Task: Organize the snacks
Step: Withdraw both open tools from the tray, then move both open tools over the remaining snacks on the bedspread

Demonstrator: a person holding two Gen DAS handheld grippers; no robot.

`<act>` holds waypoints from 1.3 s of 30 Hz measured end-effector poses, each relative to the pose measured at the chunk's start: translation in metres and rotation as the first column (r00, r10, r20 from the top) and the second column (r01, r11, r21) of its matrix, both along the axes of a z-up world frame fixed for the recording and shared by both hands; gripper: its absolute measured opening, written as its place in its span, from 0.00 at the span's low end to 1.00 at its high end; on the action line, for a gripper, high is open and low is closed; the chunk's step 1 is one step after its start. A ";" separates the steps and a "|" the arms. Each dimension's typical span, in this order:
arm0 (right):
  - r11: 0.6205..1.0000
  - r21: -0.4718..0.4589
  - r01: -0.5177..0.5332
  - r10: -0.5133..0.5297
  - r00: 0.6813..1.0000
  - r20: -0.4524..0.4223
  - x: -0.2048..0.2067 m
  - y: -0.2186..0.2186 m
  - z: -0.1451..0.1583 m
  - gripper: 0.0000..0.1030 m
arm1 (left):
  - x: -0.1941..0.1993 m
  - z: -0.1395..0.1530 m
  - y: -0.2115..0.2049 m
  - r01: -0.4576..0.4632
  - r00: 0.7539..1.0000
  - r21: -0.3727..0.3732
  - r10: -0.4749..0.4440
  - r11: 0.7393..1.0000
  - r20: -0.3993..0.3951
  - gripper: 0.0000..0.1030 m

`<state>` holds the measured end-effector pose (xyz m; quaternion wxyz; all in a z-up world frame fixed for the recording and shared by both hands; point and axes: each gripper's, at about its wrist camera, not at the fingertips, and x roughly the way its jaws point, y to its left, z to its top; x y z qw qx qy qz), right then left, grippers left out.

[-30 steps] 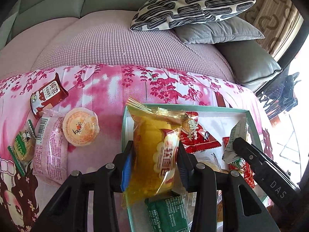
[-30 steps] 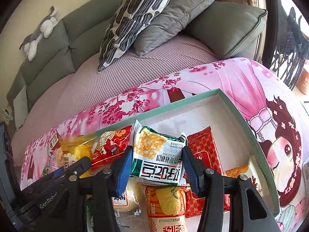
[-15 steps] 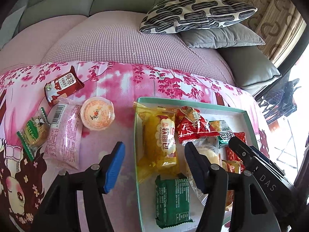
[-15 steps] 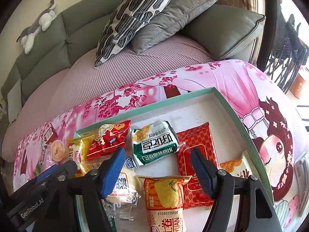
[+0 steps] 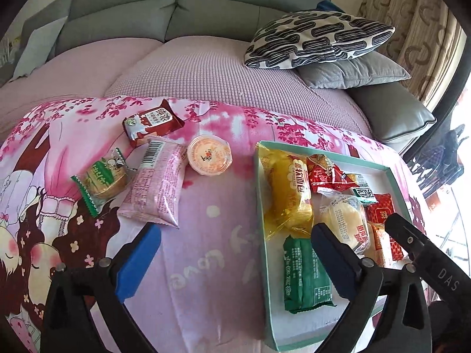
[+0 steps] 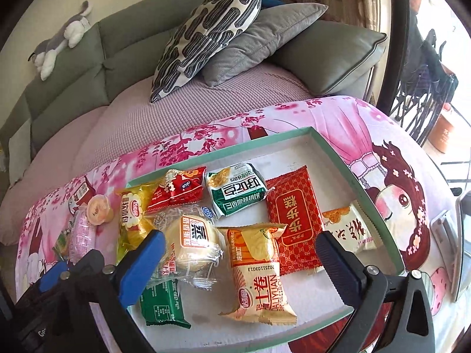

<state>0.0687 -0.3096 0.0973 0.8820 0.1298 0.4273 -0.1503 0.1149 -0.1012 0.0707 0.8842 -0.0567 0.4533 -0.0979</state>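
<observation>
The left gripper [image 5: 235, 257] has its fingers [image 5: 138, 260] opening wide with nothing between them, over bare pink cloth [image 5: 212, 264]. The right gripper [image 6: 240, 260] is also opening and empty, poised above the box [image 6: 368, 194] with its packets below.

Nearest risk: the right gripper hangs over a crowded spot. The wafer-roll packet [image 6: 259, 276] overlaps the clear-wrapped bun [image 6: 191, 241], so closing here could likely pinch 2 wrappers at once or crush the soft bun.

Next, the box's left rim [image 5: 260, 206] sits just beside the yellow cake packet [image 5: 287, 191] and green packet [image 5: 306, 276]. A left finger swinging across could catch that thin rim and shove the whole box over the slippery cloth.

Farther left, 4 snacks are outside the box: the pink packet [image 5: 157, 185], the round cookie [image 5: 101, 181], the jelly cup [image 5: 209, 154] and, farthest, the red-brown bar [image 5: 151, 122]. The pink packet touches its neighbours, so a wide grasp may drag them. The cup looks smooth and rounded and could well squirt out of a squeeze.
</observation>
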 end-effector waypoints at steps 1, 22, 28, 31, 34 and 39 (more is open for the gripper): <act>1.000 0.006 0.007 -0.007 1.000 0.005 -0.003 0.000 0.000 1.00 | -0.002 0.000 0.003 -0.006 1.000 -0.004 0.006 1.000 0.005 0.99; 0.997 0.076 0.014 -0.013 1.000 -0.007 -0.011 -0.001 -0.017 1.00 | -0.013 -0.004 0.032 -0.174 0.983 0.086 0.169 0.981 0.071 0.99; 0.999 0.003 -0.051 0.051 0.999 -0.012 -0.009 0.020 -0.016 1.00 | -0.018 -0.002 0.035 -0.198 0.978 0.097 0.190 0.975 0.089 0.99; 0.997 -0.007 -0.075 0.075 0.997 0.008 -0.011 0.027 -0.014 1.00 | -0.019 -0.003 0.038 -0.202 0.977 0.096 0.195 0.975 0.086 0.99; 0.996 -0.005 -0.087 0.087 0.996 0.027 -0.013 0.030 -0.011 1.00 | -0.021 -0.003 0.042 -0.214 0.974 0.107 0.203 0.971 0.098 0.99; 0.996 -0.016 -0.087 0.087 0.995 0.047 -0.013 0.032 -0.008 1.00 | -0.023 -0.002 0.054 -0.239 0.967 0.086 0.229 0.967 0.112 0.99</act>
